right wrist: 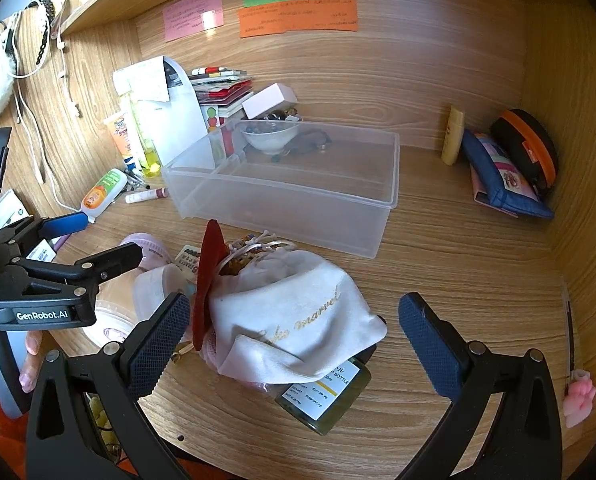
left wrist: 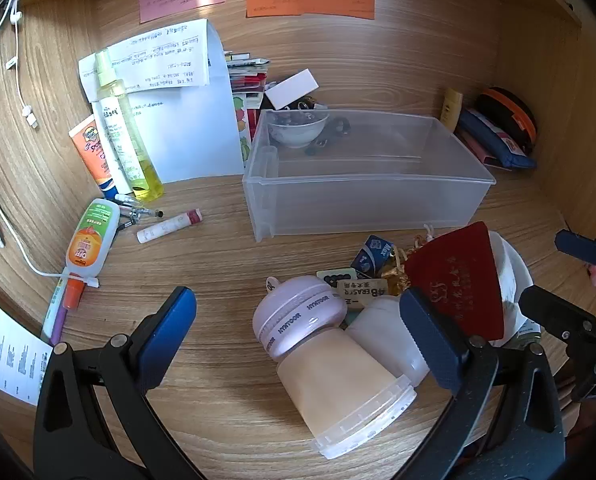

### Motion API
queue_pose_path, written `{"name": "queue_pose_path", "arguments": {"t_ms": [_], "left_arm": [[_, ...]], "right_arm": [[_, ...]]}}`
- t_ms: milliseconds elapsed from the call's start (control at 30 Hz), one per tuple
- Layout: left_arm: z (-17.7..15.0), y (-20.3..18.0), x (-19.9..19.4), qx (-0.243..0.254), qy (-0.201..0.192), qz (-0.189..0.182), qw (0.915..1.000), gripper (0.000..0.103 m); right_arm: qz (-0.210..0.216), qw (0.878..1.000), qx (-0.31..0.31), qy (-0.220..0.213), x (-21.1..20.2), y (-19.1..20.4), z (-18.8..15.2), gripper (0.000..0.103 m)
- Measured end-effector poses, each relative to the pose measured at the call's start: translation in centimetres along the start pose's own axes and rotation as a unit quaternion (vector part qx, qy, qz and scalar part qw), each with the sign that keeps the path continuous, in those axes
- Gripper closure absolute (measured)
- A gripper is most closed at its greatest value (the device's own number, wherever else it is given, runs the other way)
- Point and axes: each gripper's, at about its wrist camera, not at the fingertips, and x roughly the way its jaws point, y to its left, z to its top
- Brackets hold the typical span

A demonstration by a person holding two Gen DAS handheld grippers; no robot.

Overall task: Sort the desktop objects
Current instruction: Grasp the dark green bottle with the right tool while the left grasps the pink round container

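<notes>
Closest in, the right claw is spread wide around a white cloth pouch that lies on a small green bottle, and the left claw is spread wide too, over a tipped pink-capped bottle; neither claw holds anything. The clear plastic bin in the middle of the wooden surface looks bare inside, so I think the sorting has hardly started. The pile by the claws, the red booklet, the orange glue bottle and the lip balm are all still outside it.
</notes>
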Motion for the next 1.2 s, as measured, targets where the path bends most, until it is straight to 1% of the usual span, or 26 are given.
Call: {"name": "queue_pose_path", "arguments": {"t_ms": [233, 400, 567, 633, 733, 867, 900, 933, 967, 1000, 1100, 1200], "left_arm": [[-0.1, 0.1, -0.3, -0.001, -0.003, 0.004, 1.0, 0.0], [-0.1, 0.5, -0.6, -0.004, -0.008, 0.014, 0.9999, 0.0], [0.1, 2.0, -0.9, -0.006, -0.017, -0.002, 0.9998, 0.0], [0.3, 2.6, -0.7, 0.0, -0.006, -0.021, 0.9998, 0.0], [0.6, 3.4, 0.1, 0.005, 0.023, -0.055, 0.9982, 0.0], [0.4, 4.2, 1.4, 0.001, 0.053, -0.07, 0.9961, 0.001], [0.3, 4.5, 1.8, -0.005, 0.061, -0.075, 0.9953, 0.002], [0.2, 4.6, 2.1, -0.007, 0.067, -0.081, 0.9945, 0.011], [0.1, 4.6, 2.4, -0.008, 0.074, -0.085, 0.9936, 0.022], [0.0, 4.6, 2.7, -0.008, 0.082, -0.088, 0.9927, 0.025], [-0.3, 4.6, 3.4, -0.014, 0.087, -0.097, 0.9914, 0.025], [-0.2, 4.3, 3.8, -0.008, 0.086, -0.093, 0.9919, 0.025]], "right_arm": [[-0.001, 1.0, 0.004, 0.001, 0.0, -0.1, 0.0, 0.0], [-0.004, 1.0, 0.007, -0.004, -0.4, -0.5, 0.0, 0.0], [-0.004, 1.0, 0.007, -0.009, -0.7, -1.1, 0.0, 0.0], [-0.001, 1.0, 0.007, -0.006, -0.6, -1.3, 0.0, 0.0], [0.018, 1.0, 0.004, 0.003, -0.5, -1.6, 0.1, 0.0], [0.036, 0.999, -0.005, 0.02, -0.2, -1.5, -0.1, 0.0], [0.036, 0.999, -0.008, 0.023, -0.2, -1.5, -0.2, 0.0], [0.032, 0.999, -0.012, 0.029, -0.1, -1.6, -0.4, 0.0], [0.029, 0.999, -0.013, 0.032, 0.0, -1.7, -0.6, 0.0], [0.026, 0.999, -0.013, 0.035, 0.0, -1.8, -0.8, 0.0], [0.024, 0.999, -0.008, 0.048, 0.1, -2.3, -1.5, 0.0], [0.024, 0.998, -0.002, 0.061, 0.0, -2.8, -2.2, 0.0]]}}
